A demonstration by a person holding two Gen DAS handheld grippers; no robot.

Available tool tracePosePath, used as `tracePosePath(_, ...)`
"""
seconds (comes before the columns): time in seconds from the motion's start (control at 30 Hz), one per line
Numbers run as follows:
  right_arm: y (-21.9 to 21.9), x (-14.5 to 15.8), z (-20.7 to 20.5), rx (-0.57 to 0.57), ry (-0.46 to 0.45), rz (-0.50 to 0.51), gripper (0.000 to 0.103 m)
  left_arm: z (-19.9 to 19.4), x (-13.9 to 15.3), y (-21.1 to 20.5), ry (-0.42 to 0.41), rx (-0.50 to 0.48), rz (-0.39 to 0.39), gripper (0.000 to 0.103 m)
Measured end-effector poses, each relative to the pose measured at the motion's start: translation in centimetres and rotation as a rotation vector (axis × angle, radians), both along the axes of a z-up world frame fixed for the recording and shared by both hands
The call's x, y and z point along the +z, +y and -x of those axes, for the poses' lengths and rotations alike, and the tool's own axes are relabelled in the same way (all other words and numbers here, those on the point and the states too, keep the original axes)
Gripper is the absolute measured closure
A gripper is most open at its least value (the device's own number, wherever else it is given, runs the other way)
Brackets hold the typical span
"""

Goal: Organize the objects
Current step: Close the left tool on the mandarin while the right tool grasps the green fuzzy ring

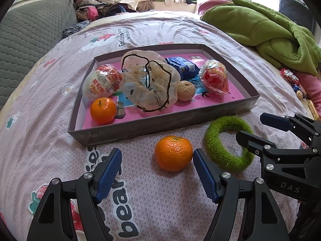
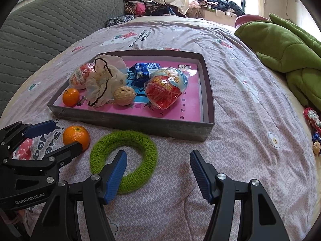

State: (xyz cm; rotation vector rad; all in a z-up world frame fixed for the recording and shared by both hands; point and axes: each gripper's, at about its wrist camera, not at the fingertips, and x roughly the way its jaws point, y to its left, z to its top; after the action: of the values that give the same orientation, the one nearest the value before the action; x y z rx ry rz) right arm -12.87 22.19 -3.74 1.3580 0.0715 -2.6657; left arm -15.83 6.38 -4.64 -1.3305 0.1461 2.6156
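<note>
Tangerine [image 1: 173, 153] stem-up, between open left gripper [image 1: 157, 162]

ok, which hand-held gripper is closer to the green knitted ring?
Right. The right hand-held gripper is open with one finger over the green knitted ring. The left hand-held gripper is open around the loose orange beside the ring, not touching it.
</note>
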Motion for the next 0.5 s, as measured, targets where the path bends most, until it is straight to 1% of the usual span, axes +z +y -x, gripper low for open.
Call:
tracePosePath(0.3, -0.2, -0.8, 0.7, -0.01, -0.008, 0.004, 0.039, 0.4, -0.4, 0.1, -0.001, 0.015, -0.015, 0.028)
tracePosePath(0.4, -0.5, -1.1, 0.8, -0.008, -0.006, -0.004, 0.05, 0.7, -0.7, 0.1, -0.003, 0.019, -0.031, 0.028)
tracePosePath(0.43, -0.6, -1.2, 0.8, -0.006, -0.002, -0.004, 0.057, 0.8, -0.7, 0.0, -0.005, 0.021, -0.04, 0.028)
tracePosePath(0.47, -0.6, -1.3, 0.9, -0.003, -0.002, -0.004, 0.06, 0.9, -0.8, 0.0, -0.007, 0.021, -0.042, 0.028)
tracePosePath(0.5, -0.7, -1.4, 0.9, 0.002, -0.004, -0.005, 0.062, 0.9, -0.8, 0.0, -0.007, 0.022, -0.045, 0.03)
